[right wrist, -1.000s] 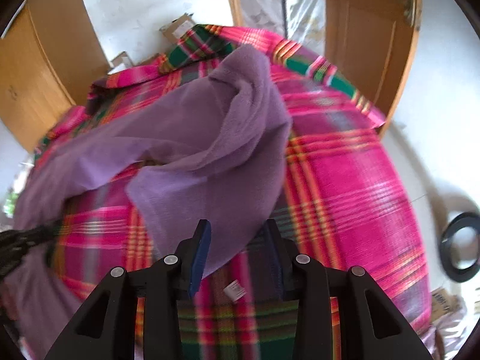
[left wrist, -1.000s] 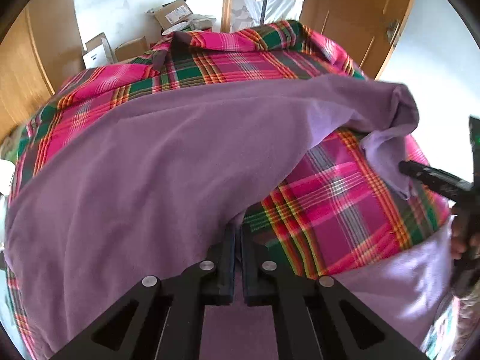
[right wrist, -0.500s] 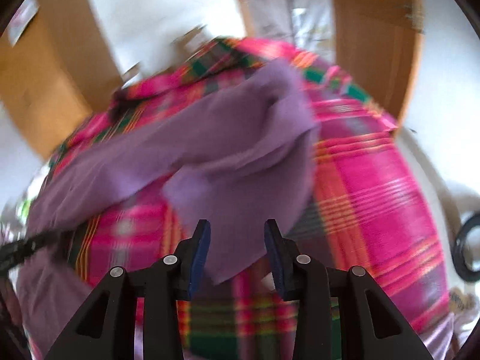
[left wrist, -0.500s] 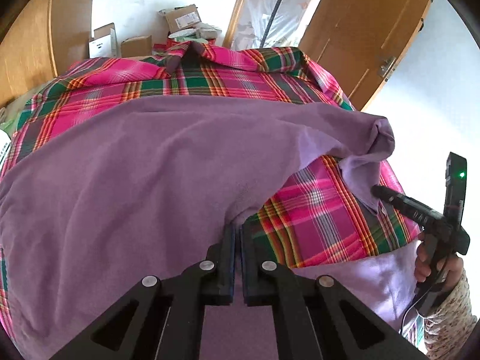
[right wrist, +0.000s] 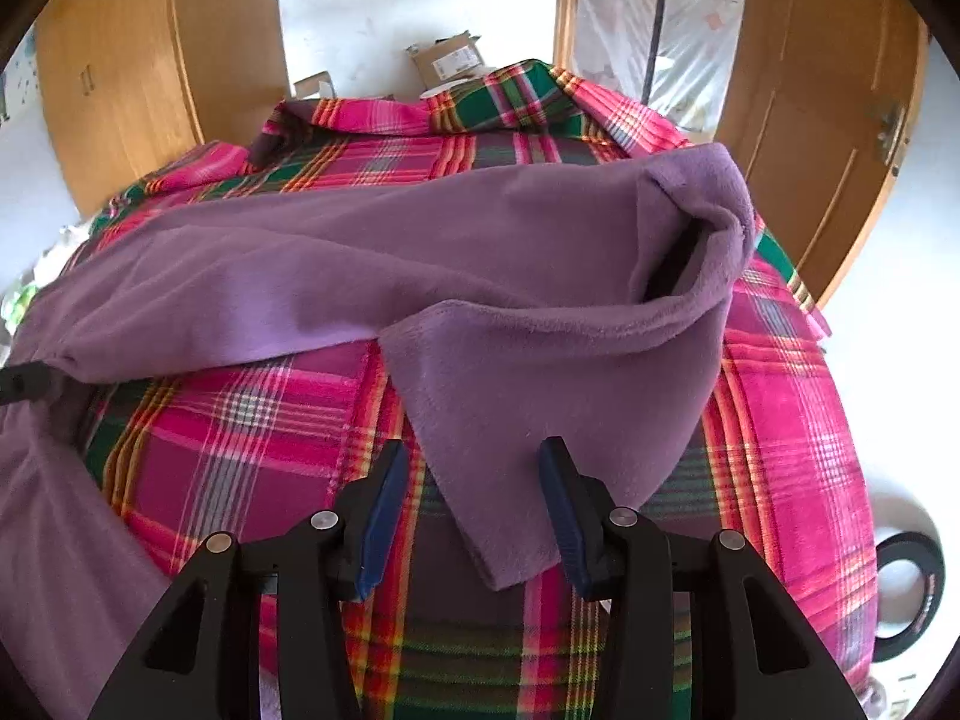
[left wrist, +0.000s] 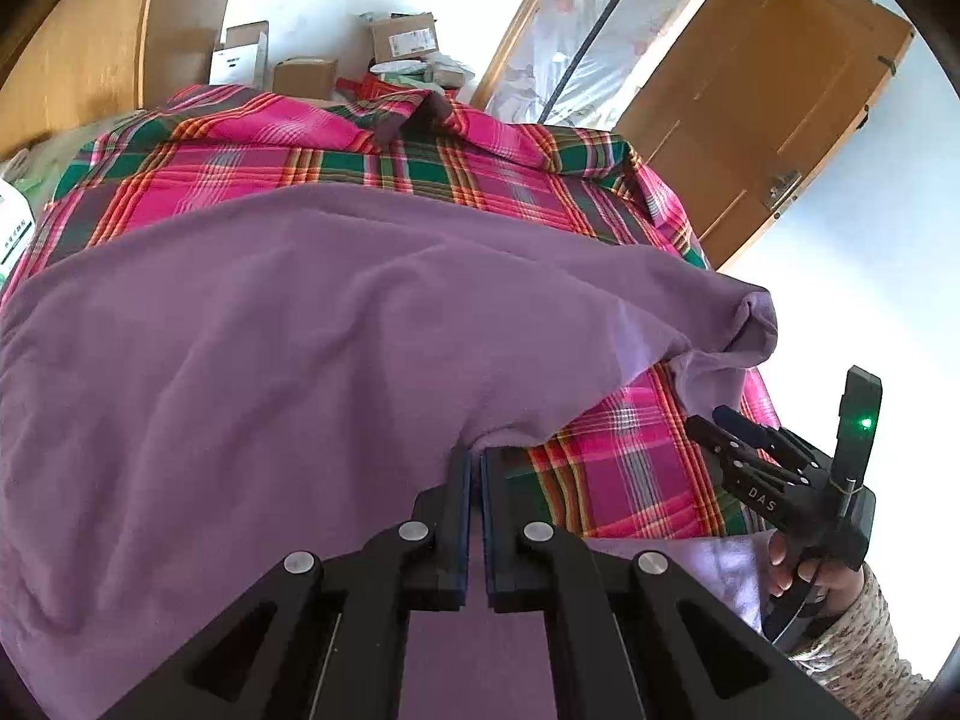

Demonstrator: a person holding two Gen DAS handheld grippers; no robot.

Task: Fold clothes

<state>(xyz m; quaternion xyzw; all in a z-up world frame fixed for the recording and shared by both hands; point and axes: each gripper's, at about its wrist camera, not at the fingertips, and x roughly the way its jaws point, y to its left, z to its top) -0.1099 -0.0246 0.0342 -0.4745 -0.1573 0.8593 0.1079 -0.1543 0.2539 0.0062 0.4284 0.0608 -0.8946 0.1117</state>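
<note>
A purple garment (left wrist: 300, 372) lies spread over a table covered in pink and green plaid cloth (left wrist: 630, 468). My left gripper (left wrist: 474, 462) is shut on the garment's near edge, with fabric pinched between the jaws. In the right wrist view the garment (right wrist: 420, 240) has a folded-over flap (right wrist: 540, 408) whose corner lies loose between the fingers of my right gripper (right wrist: 471, 480), which is open. The left wrist view shows the right gripper (left wrist: 714, 417) in a hand at the far right, just below the flap. The left gripper's tip (right wrist: 21, 381) shows at the left edge.
Cardboard boxes (left wrist: 312, 75) stand on the floor behind the table. A wooden door (left wrist: 756, 96) stands ajar at the back right and wooden cabinets (right wrist: 138, 78) at the left. A black ring (right wrist: 906, 594) lies on the floor at the right.
The right gripper, still open, has drawn back toward the near edge, leaving the flap resting on the table. The left gripper has stayed shut on the garment's edge while its view lifted.
</note>
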